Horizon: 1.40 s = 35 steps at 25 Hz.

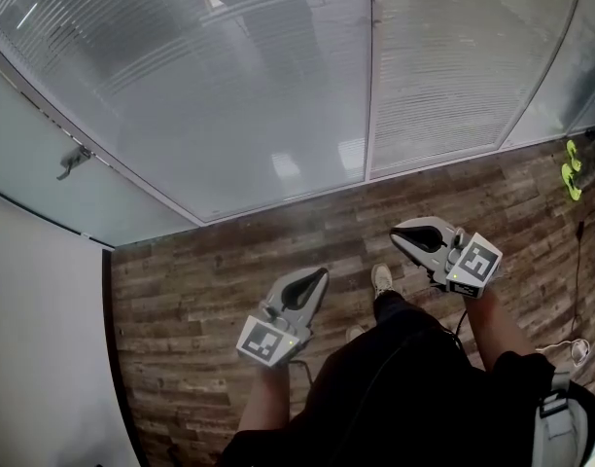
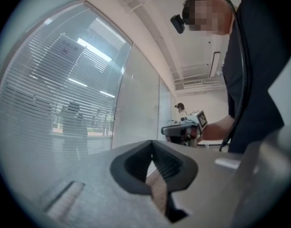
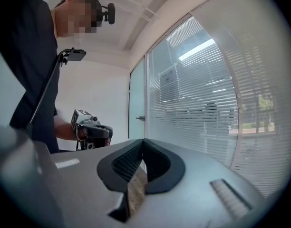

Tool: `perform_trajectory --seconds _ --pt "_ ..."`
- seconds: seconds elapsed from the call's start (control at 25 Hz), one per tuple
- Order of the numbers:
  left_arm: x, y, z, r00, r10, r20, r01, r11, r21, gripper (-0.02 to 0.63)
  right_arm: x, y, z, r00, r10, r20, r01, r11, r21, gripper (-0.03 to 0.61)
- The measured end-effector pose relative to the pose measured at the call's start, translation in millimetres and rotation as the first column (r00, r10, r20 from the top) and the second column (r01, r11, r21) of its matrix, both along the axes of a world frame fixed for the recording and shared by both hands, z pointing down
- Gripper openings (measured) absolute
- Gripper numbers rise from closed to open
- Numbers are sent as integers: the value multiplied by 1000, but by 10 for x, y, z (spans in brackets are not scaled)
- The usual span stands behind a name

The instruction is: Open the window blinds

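Black short-sleeved top (image 1: 395, 397), white shoe (image 1: 381, 278) at its 12 o'clock, pale grey left gripper (image 1: 320, 274) and right gripper (image 1: 397, 232) (black-lined jaws, square-marker cubes (image 1: 265, 341))

Ahead of the left tongs (image 1: 320, 274) and right tongs (image 1: 397, 233): open air over bare wood floor (image 1: 210, 270) as far as the glass wall (image 1: 259, 95). The glass closes that whole side, and slatted blinds (image 1: 453, 56) show across it. A metal post (image 1: 373, 76) splits the panes, roughly in line with the gap between the tongs.

Left of the left tongs: the floor runs free to a white wall (image 1: 45, 358). Further ahead on that side, a door handle (image 1: 74, 161) sticks out.

Between the tongs: an open gap, with the person's shoe (image 1: 381, 278) on the floor below.

Right of the right tongs: a green object (image 1: 571, 169) near the foot of the glass and a thin cable (image 1: 578, 261) on the floor, both well apart from the tongs.
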<state>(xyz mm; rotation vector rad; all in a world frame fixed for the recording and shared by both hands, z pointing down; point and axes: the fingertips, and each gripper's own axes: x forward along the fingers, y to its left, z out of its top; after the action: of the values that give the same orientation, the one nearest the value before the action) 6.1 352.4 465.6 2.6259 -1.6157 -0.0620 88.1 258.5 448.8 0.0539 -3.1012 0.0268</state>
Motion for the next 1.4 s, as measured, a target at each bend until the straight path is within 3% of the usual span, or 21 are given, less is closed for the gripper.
perform_trajectory --seconds 0.64,1.12,1.4 --pt "-422 -1033 -107 997 -59 50 60 998 -22 5 -403 -1021 42 998 -62 2 62 998 10 7" --pt "-350 -1824 -97 997 -53 57 55 997 -45 5 -431 -1681 219 991 -124 -41 125 992 8 6" --pt "-337 -2275 -96 997 -52 57 54 998 -36 5 -431 -2091 195 992 -126 -21 127 991 35 7"
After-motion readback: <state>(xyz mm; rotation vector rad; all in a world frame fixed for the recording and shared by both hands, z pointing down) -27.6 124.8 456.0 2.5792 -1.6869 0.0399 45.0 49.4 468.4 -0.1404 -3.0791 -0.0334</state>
